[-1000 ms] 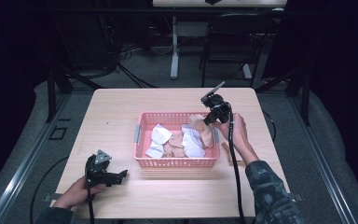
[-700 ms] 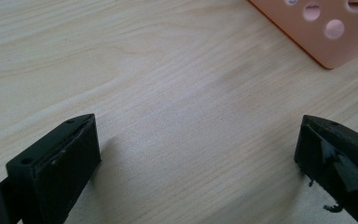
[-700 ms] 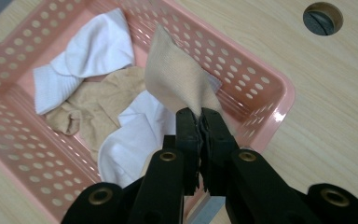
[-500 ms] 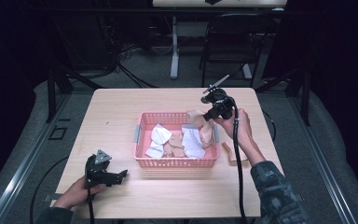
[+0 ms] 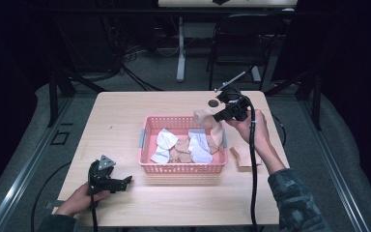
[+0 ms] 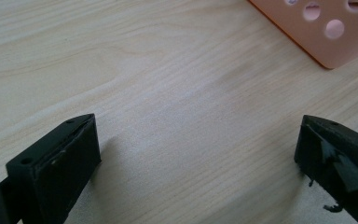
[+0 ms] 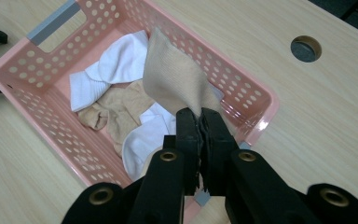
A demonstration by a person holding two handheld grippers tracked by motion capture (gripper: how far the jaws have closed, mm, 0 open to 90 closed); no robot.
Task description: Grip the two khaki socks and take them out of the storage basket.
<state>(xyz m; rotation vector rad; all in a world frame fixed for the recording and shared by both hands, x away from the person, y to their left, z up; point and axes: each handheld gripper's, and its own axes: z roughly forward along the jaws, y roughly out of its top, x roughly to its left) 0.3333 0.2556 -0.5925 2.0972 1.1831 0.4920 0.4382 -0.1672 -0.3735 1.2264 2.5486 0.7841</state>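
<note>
A pink perforated basket [image 5: 147, 143] [image 7: 37, 98] stands mid-table with white socks [image 5: 164, 145] [image 7: 116, 63] and tan socks [image 5: 181, 153] [image 7: 116, 109] lying in it. My right gripper [image 5: 216, 117] [image 7: 199, 120] is shut on a tan sock [image 5: 211, 126] [image 7: 175, 77], which hangs above the basket's right end. My left gripper [image 5: 125, 182] [image 6: 198, 163] rests near the table's front left, open, with bare wood between its jaws. A corner of the basket [image 6: 326, 32] shows ahead of it.
Another tan sock [image 5: 244, 154] lies on the table just right of the basket, under my right forearm. A round cable hole [image 5: 213, 103] [image 7: 306, 47] sits near the table's far edge. A chair [image 5: 239, 43] and table legs stand beyond.
My right gripper has risen with the tan sock, lifting it out of the basket. The left gripper has stayed put.
</note>
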